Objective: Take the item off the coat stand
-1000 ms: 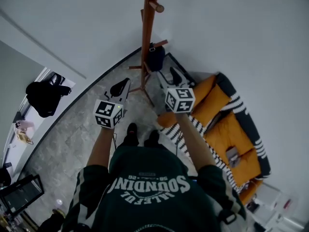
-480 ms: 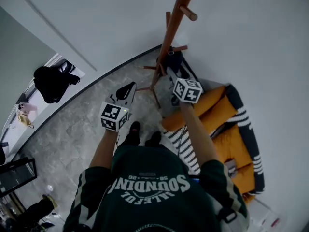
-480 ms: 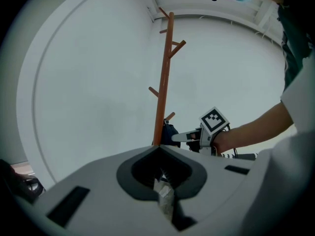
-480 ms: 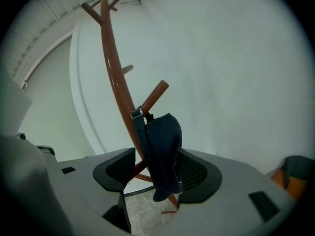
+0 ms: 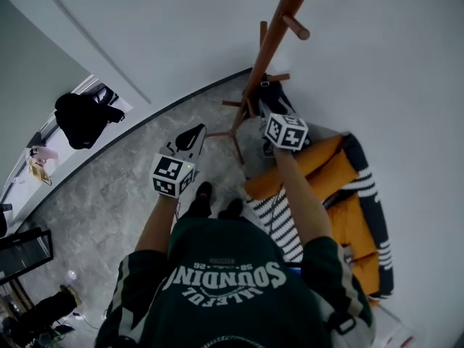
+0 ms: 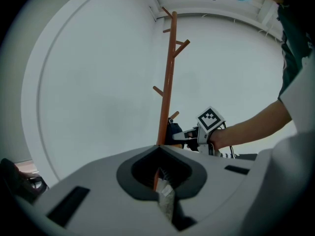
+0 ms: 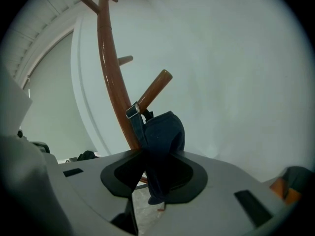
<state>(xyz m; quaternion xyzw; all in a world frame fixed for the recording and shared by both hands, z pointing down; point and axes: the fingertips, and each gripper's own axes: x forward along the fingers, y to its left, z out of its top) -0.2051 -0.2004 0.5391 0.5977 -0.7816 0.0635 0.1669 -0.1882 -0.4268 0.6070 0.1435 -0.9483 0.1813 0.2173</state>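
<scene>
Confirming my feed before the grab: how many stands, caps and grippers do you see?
Stand: 1
Cap: 1
Grippers: 2, left gripper and right gripper
Total: 4

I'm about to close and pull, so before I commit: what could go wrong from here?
The dark cap hangs by its buckled strap on an upward-slanted peg. Pulling straight back could snag it and rock the coat stand. The right hand-held gripper might also pinch only loose fabric and slip.
</scene>
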